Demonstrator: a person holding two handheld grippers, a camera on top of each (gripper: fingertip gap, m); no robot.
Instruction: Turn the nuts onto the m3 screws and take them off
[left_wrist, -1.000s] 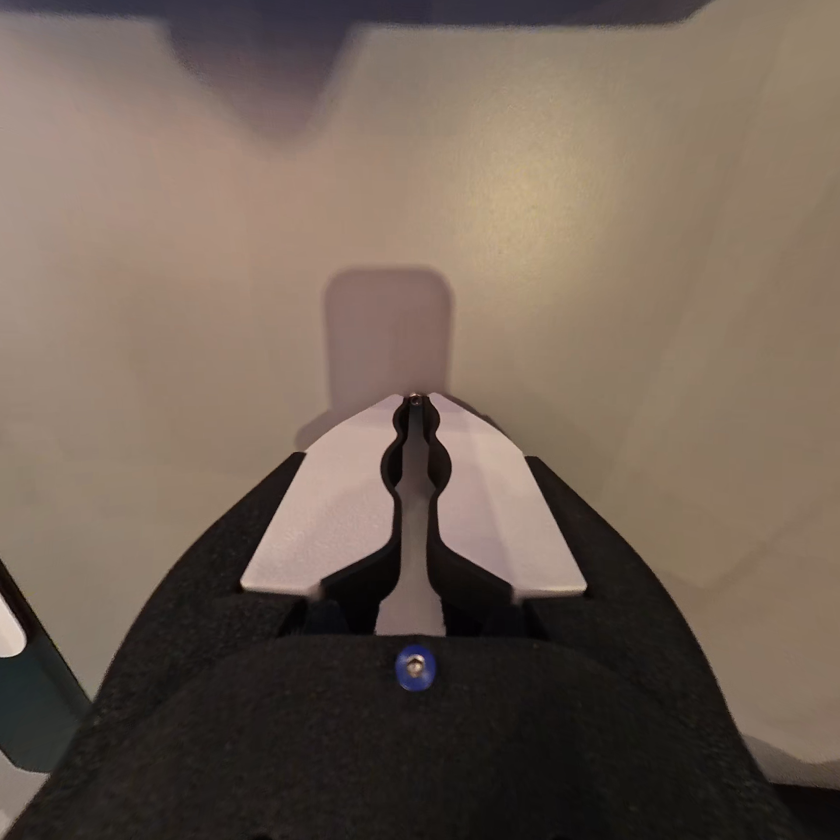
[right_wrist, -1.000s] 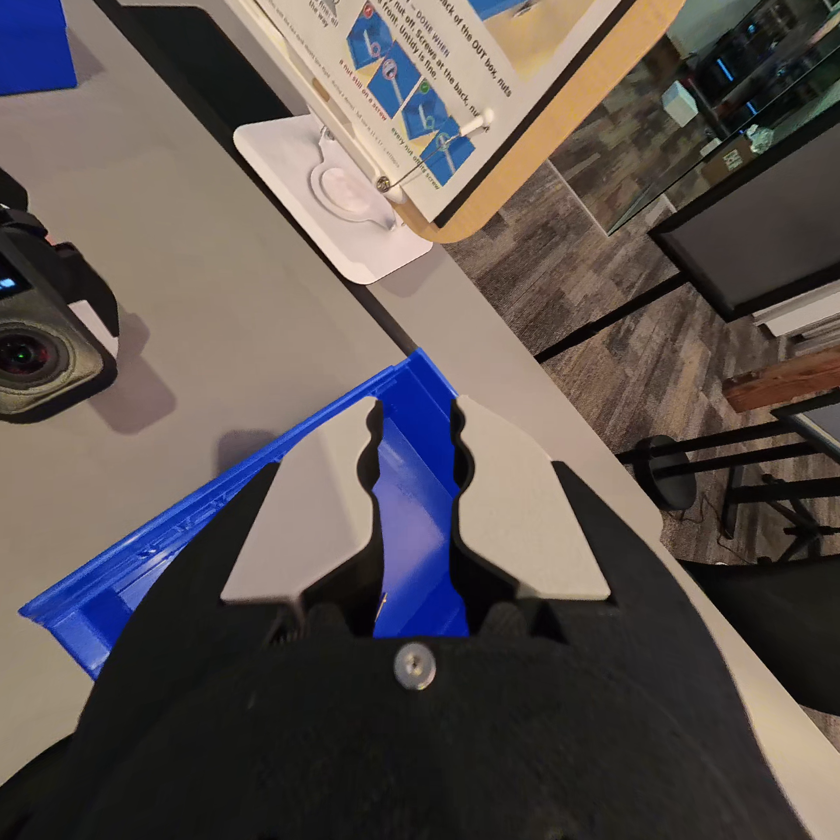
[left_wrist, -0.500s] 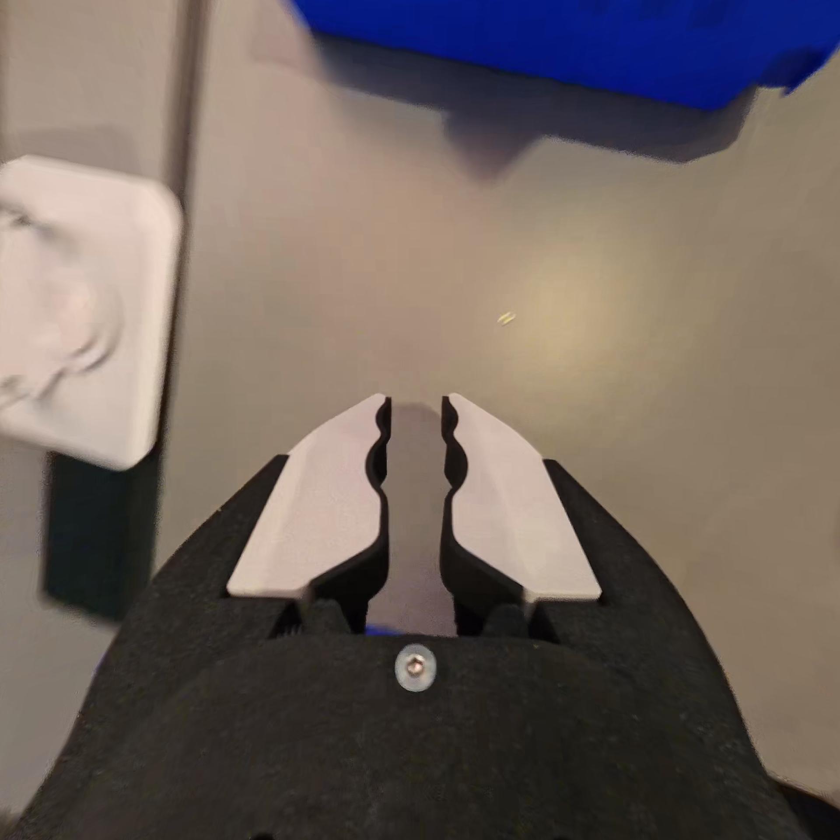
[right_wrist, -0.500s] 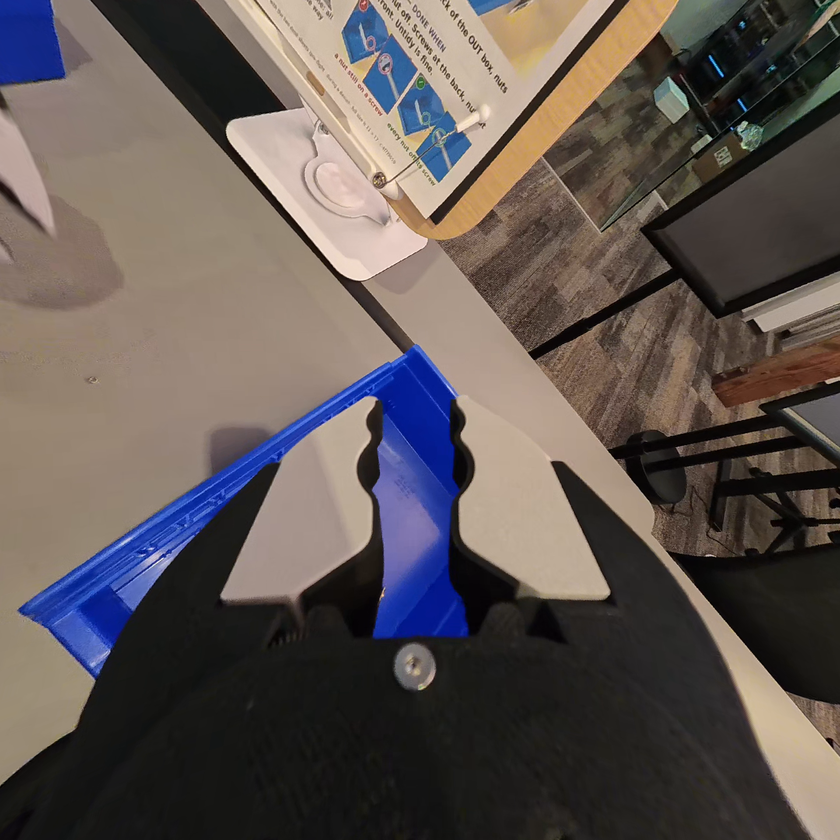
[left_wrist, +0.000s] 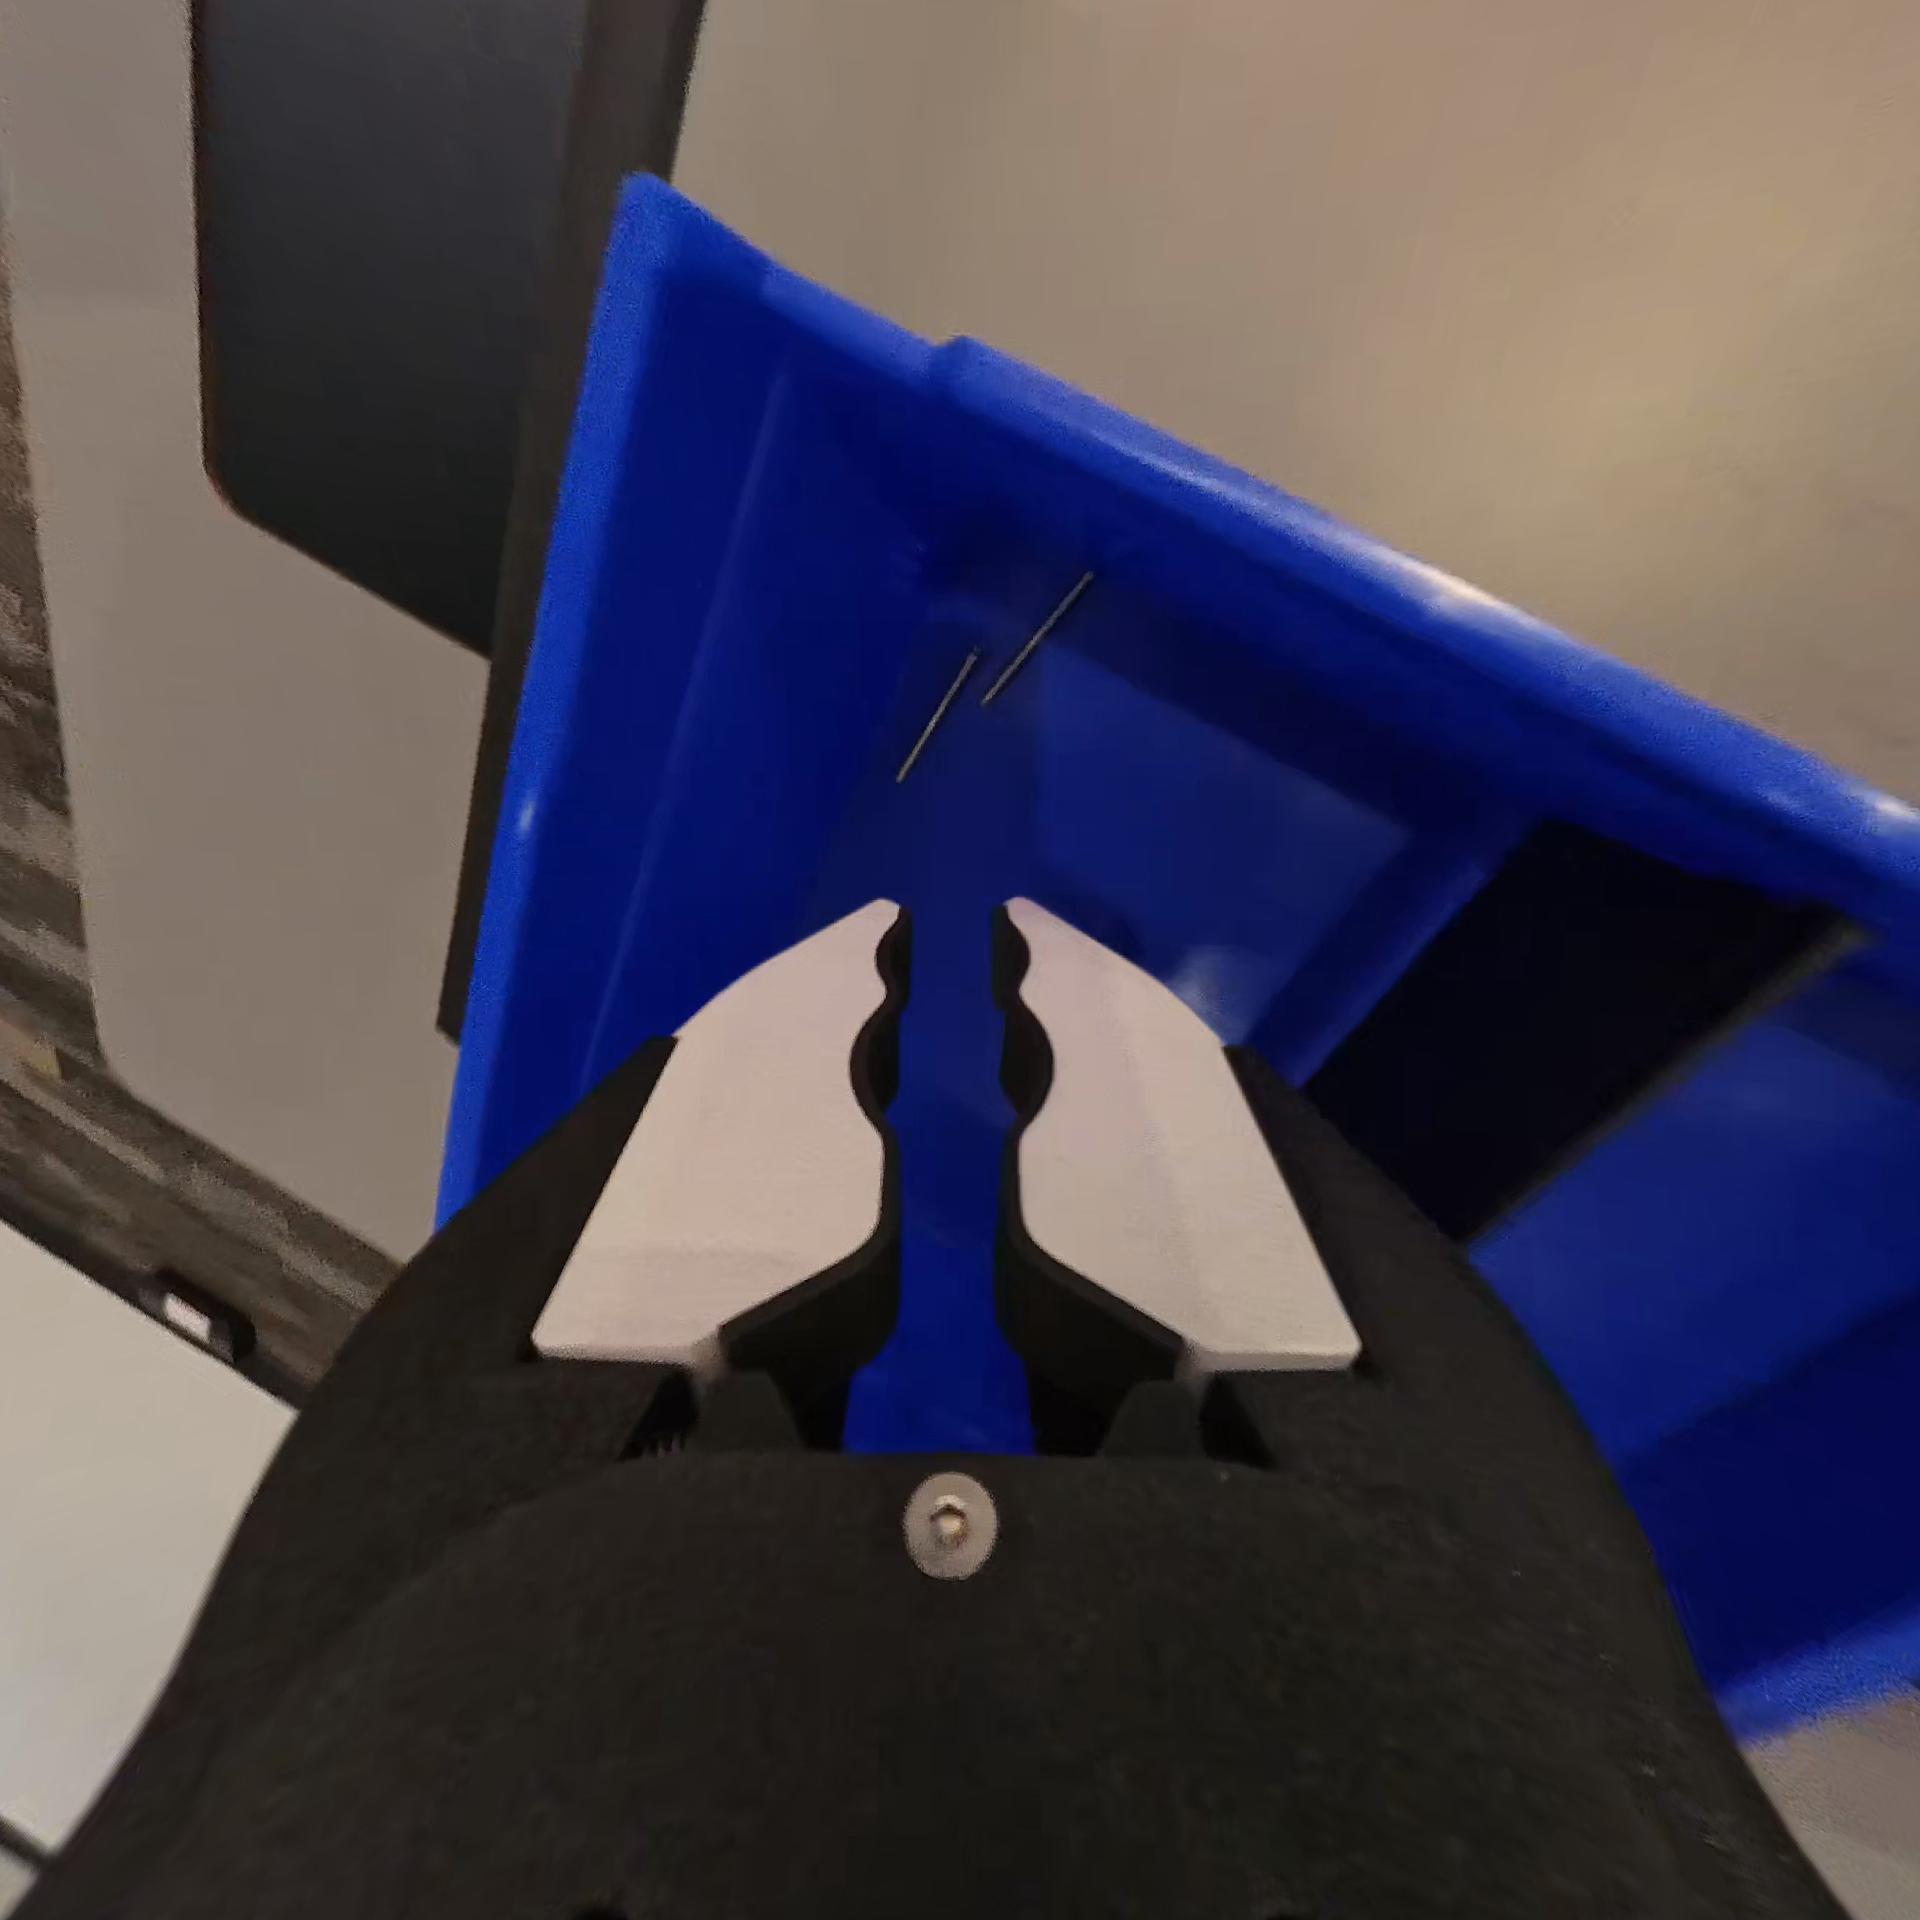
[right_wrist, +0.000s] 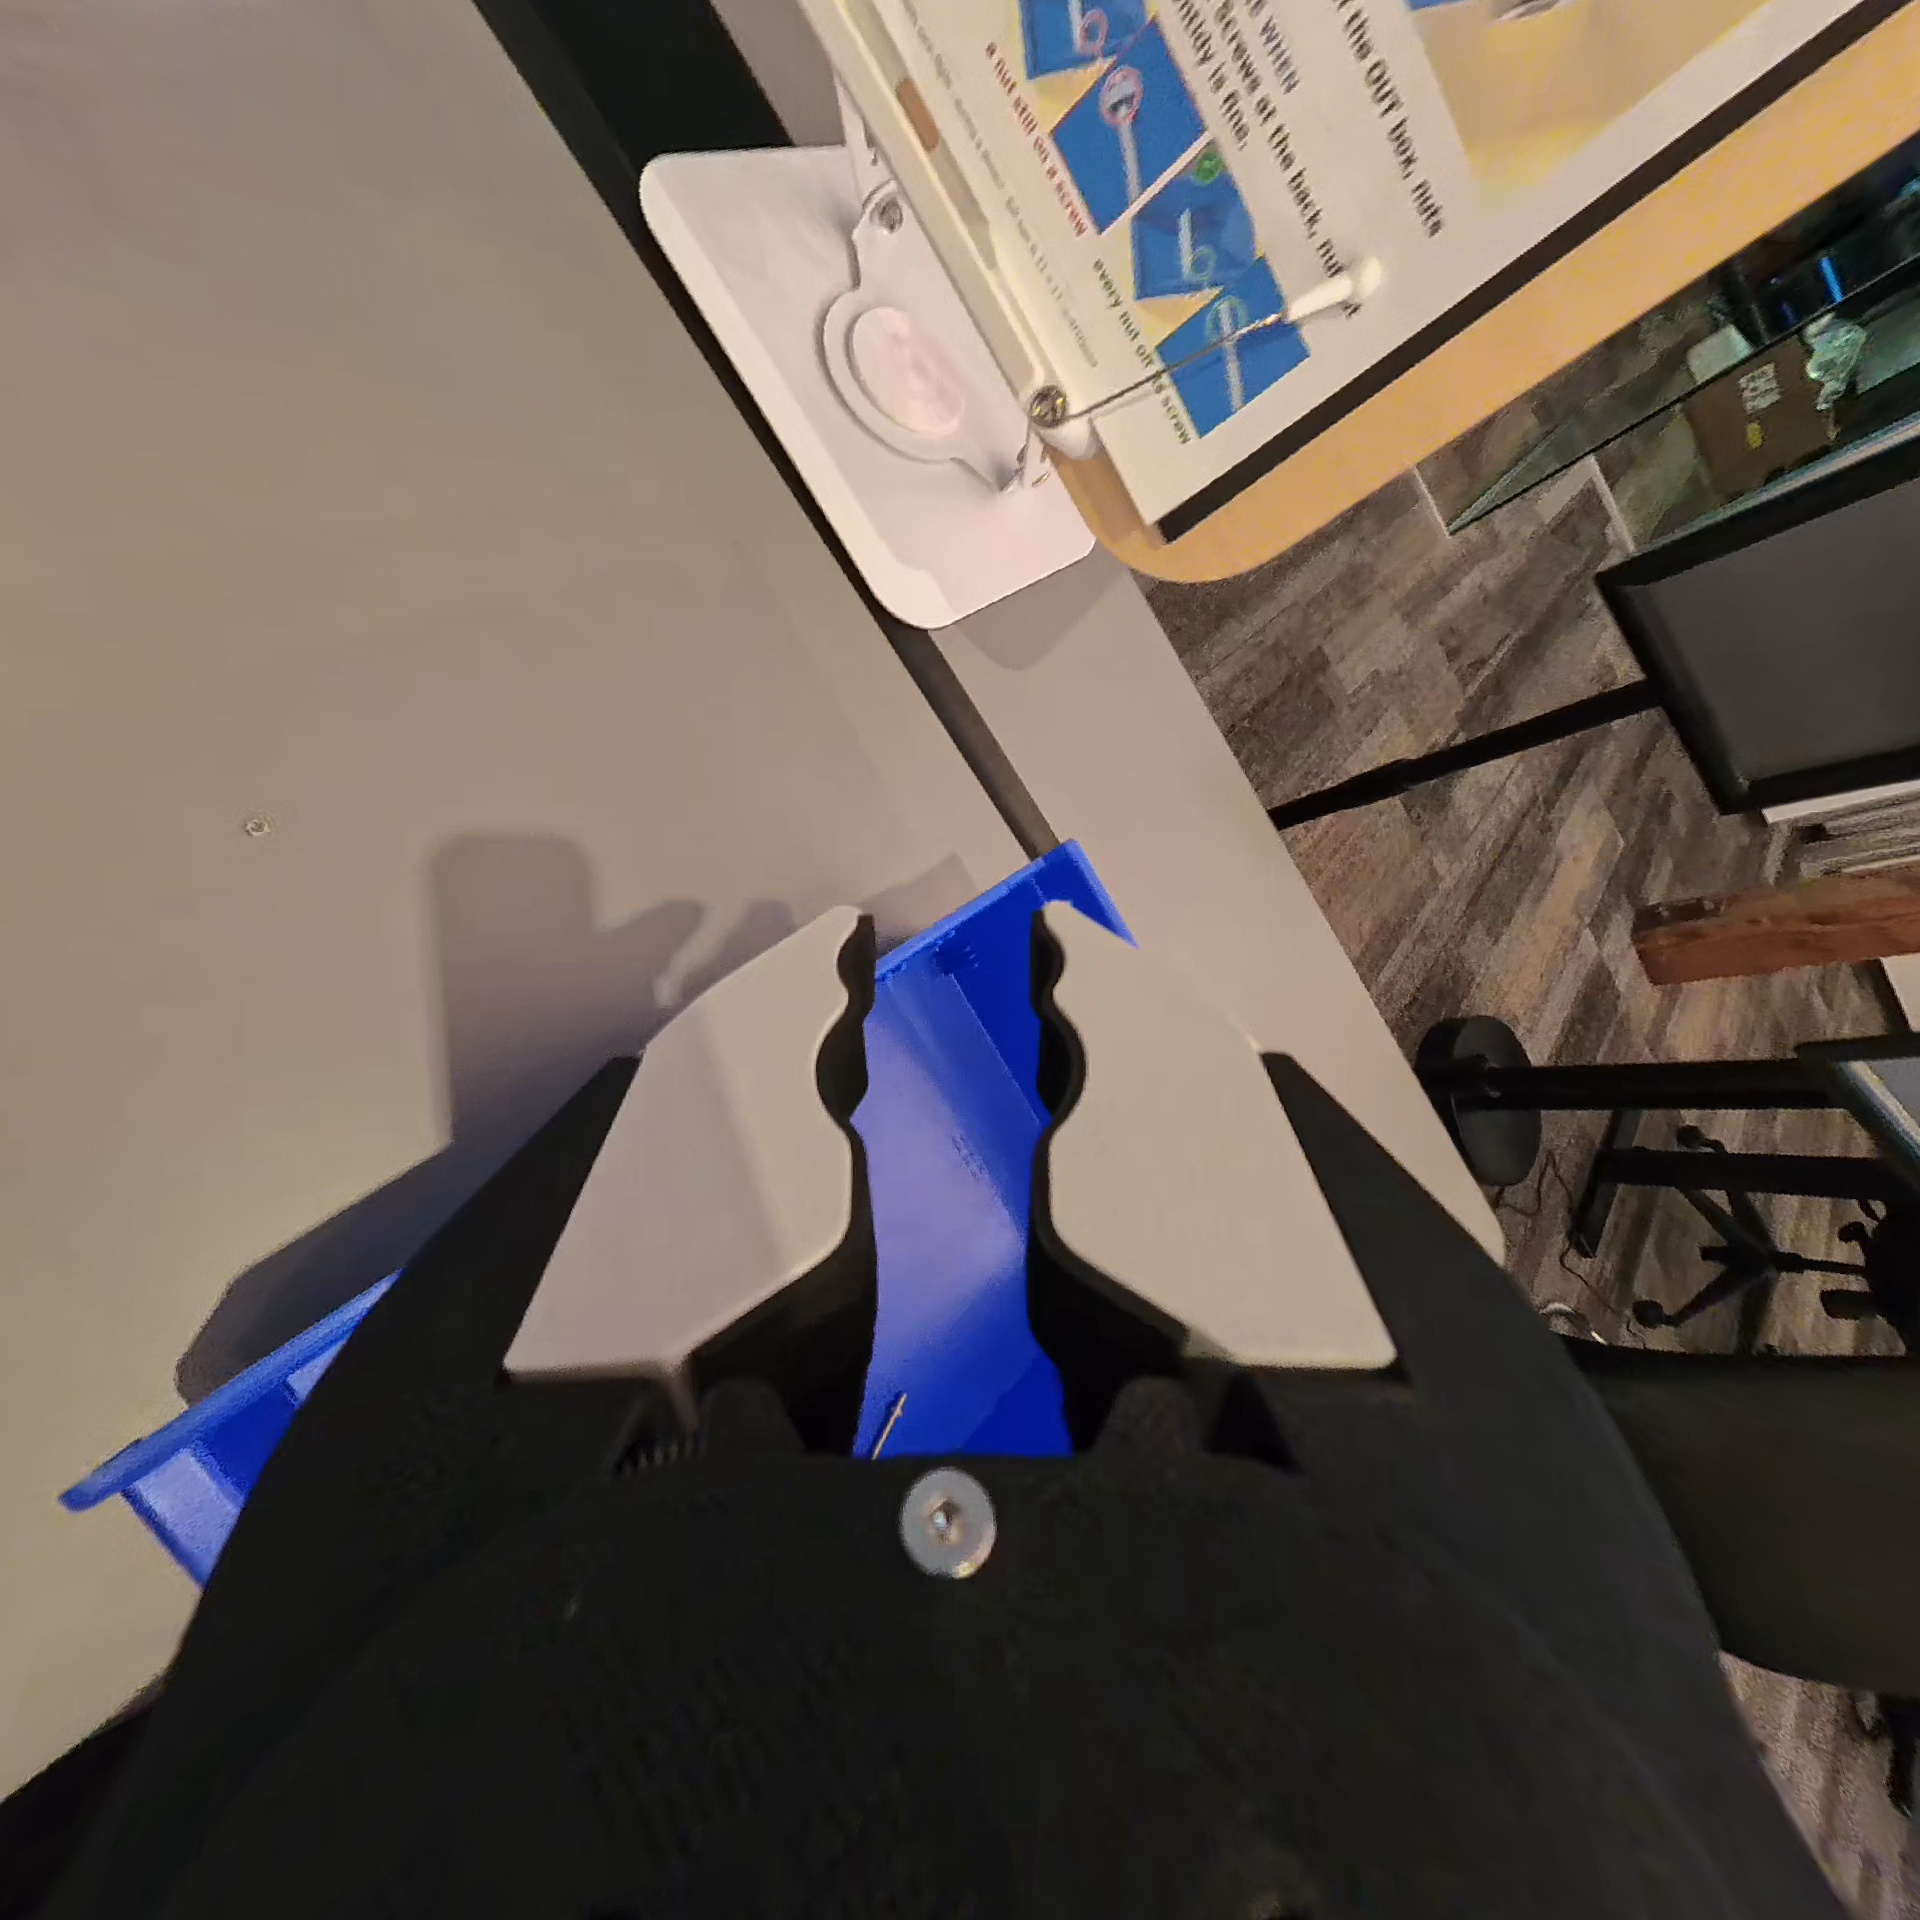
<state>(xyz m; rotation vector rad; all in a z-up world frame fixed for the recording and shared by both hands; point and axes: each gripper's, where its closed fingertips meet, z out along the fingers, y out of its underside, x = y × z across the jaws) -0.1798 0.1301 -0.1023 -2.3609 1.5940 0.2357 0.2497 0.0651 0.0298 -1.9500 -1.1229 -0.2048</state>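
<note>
Left gripper (left_wrist: 951, 914) over blue bin (left_wrist: 748, 727) at counter (left_wrist: 1351, 208) edge, jaws slightly apart, empty; two thin screws (left_wrist: 992, 675) lie in bin's corner. Right gripper (right_wrist: 951, 920) above the bin, jaws wider apart, empty. Small nut (right_wrist: 257, 826) on counter, white stand (right_wrist: 831, 343) at far edge.

Bin (left_wrist: 727, 644) on table (left_wrist: 1351, 208); two screws (left_wrist: 987, 675) inside at 12 o'clock of left gripper (left_wrist: 951, 914). Right view: stand (right_wrist: 790, 343) at 12 o'clock, nut (right_wrist: 257, 826) on table at 10 o'clock.
</note>
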